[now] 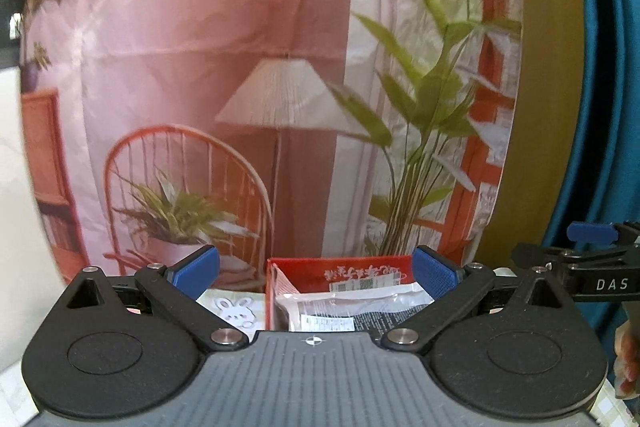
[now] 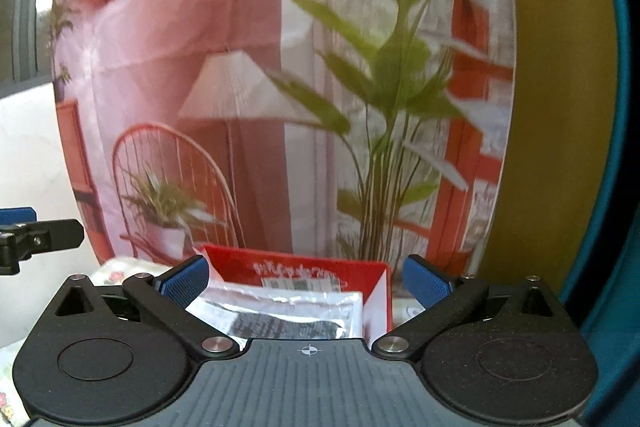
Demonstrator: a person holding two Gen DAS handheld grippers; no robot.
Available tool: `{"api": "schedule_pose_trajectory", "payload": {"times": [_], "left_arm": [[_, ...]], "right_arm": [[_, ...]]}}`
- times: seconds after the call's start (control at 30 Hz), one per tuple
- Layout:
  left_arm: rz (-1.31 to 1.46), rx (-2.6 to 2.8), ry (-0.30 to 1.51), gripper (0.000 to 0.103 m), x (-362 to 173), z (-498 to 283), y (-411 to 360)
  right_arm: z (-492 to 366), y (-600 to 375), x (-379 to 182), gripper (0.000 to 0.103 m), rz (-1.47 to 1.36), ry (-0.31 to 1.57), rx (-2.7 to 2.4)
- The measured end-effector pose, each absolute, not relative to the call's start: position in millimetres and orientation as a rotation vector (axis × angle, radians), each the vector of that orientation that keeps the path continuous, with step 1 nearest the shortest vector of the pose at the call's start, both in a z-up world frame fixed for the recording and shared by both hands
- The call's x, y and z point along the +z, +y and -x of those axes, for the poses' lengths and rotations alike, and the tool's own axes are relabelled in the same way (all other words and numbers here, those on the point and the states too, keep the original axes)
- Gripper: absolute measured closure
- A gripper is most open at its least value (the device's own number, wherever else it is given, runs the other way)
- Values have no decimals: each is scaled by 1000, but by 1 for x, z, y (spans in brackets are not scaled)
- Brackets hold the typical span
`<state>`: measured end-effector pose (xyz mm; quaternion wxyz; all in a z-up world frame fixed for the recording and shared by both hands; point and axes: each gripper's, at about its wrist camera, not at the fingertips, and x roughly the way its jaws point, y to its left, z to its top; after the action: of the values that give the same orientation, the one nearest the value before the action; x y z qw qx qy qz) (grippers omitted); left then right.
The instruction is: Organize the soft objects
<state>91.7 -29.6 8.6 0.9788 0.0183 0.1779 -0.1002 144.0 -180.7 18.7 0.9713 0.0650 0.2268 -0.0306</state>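
Observation:
A red cardboard box (image 1: 360,269) stands low in the left wrist view and holds several clear-wrapped soft packets (image 1: 352,307), one with dark fabric. My left gripper (image 1: 316,273) is open above and behind the box, its blue pads wide apart and touching nothing. The right wrist view has the same red box (image 2: 296,265) and packets (image 2: 288,311) below my right gripper (image 2: 306,283), which is open at full width and empty. Each gripper shows at the other view's edge: the right gripper (image 1: 560,245) and the left gripper (image 2: 36,225).
A printed backdrop cloth (image 1: 240,67) with a lamp, chair and plants hangs right behind the box. Right of it is an olive strip (image 1: 536,107), then teal fabric (image 1: 608,107). A rabbit-print cloth (image 1: 236,309) covers the table. A hand (image 1: 628,359) shows at the right edge.

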Motion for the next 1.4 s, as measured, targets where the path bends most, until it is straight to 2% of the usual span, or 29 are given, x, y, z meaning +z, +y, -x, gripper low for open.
{"api": "schedule_pose_trajectory", "payload": {"times": [0.57, 1.4], "left_arm": [[-50, -156, 264, 0, 60, -3, -16], [-98, -102, 256, 0, 57, -1, -13]], "right_arm": [[-45, -161, 93, 0, -111, 323, -87], [-33, -161, 101, 0, -83, 326, -100]]}}
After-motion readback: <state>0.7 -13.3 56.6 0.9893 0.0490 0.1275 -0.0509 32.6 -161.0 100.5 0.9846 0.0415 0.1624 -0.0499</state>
